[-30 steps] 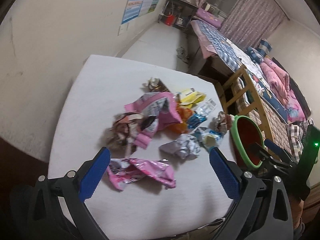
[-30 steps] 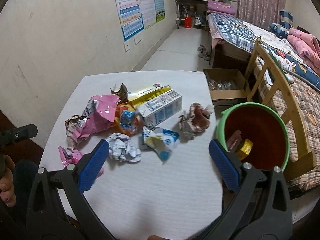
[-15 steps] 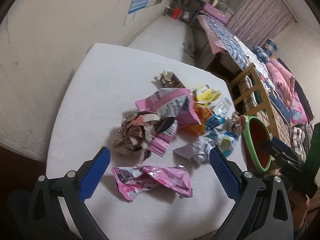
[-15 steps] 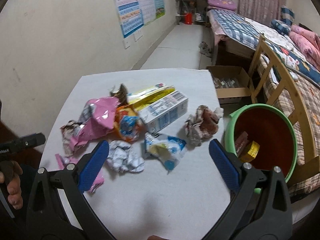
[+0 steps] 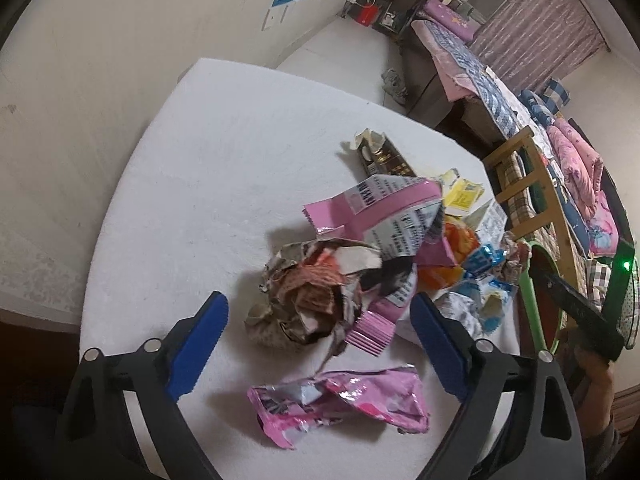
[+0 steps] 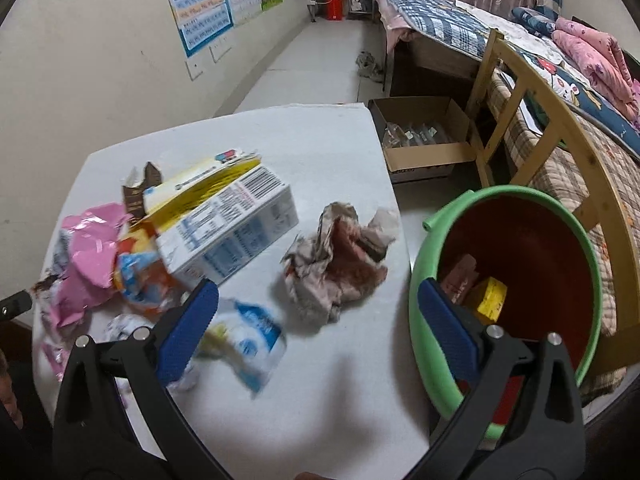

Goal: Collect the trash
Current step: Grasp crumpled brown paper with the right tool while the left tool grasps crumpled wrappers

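Trash lies in a heap on the white table [image 5: 208, 184]. My left gripper [image 5: 318, 344] is open and empty, its blue pads either side of a brown crumpled wrapper [image 5: 308, 300], with a flat pink wrapper [image 5: 344, 404] just below. My right gripper [image 6: 316, 332] is open and empty, above the table in front of a brownish crumpled paper [image 6: 340, 256]. A white milk carton [image 6: 228, 232] lies left of it, and a blue-white wrapper [image 6: 248, 340] lies by the left pad. The green-rimmed red bin [image 6: 520, 280] stands at the table's right edge and holds a few pieces.
A big pink packet [image 5: 392, 212] and orange and blue wrappers [image 5: 460, 256] lie deeper in the heap. A cardboard box [image 6: 424, 136] sits on the floor behind the table. A wooden chair [image 6: 532, 132] and a bed [image 6: 460, 20] stand to the right. A wall runs along the left.
My left gripper has moved forward and left, so the brown crumpled wrapper now sits between its pads. My right gripper has moved forward and right, closer to the brownish paper and the bin.
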`<state>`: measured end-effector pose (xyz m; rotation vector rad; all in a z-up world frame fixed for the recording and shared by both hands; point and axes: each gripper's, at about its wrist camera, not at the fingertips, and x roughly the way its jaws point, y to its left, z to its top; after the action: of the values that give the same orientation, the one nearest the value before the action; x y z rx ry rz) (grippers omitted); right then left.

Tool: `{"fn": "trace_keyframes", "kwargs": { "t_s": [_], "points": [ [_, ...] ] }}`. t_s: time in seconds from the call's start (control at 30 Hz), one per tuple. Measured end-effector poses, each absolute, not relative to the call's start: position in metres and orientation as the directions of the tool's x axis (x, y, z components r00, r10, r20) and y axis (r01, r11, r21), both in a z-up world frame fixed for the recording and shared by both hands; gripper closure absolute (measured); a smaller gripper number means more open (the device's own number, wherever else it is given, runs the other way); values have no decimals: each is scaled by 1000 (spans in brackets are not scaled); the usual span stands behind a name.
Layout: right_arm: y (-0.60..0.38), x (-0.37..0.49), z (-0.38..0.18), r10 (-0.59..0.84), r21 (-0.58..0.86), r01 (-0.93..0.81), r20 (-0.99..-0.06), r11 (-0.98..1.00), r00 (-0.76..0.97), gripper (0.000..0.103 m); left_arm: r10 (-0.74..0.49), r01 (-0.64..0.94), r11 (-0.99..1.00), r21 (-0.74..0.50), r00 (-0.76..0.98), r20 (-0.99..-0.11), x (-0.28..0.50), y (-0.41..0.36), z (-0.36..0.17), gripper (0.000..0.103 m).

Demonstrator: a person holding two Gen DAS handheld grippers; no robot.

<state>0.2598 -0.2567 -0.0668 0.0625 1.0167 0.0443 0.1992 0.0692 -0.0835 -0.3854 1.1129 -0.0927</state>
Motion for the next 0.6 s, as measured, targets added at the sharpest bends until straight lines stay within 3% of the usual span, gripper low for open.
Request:
{"fn": "trace_keyframes", "kwargs": {
  "t_s": [0.13, 0.23, 0.33, 0.43, 0.6],
  "points": [
    [-256, 277, -78, 54, 60, -4, -856, 998, 514, 5, -273, -117, 929, -352, 427, -862, 206, 70, -95, 22],
    [-254, 286, -86, 53, 57, -8, -864, 998, 501, 5, -285, -122, 924, -362, 411, -866, 210, 70, -103, 34],
    [-253, 291, -94, 54, 52, -17, -874, 998, 483, 13, -301, -121, 919, -376, 400, -866, 213, 71, -110, 45],
    [-253, 294, -101, 50, 47, -18, -885, 999, 462, 23, -309, -121, 916, -382, 395, -865, 217, 68, -114, 54],
    [-260, 293, -99, 48, 54, 0, -881, 999, 471, 58, -309, -100, 922, -375, 393, -866, 216, 60, -110, 72]
  ]
}}
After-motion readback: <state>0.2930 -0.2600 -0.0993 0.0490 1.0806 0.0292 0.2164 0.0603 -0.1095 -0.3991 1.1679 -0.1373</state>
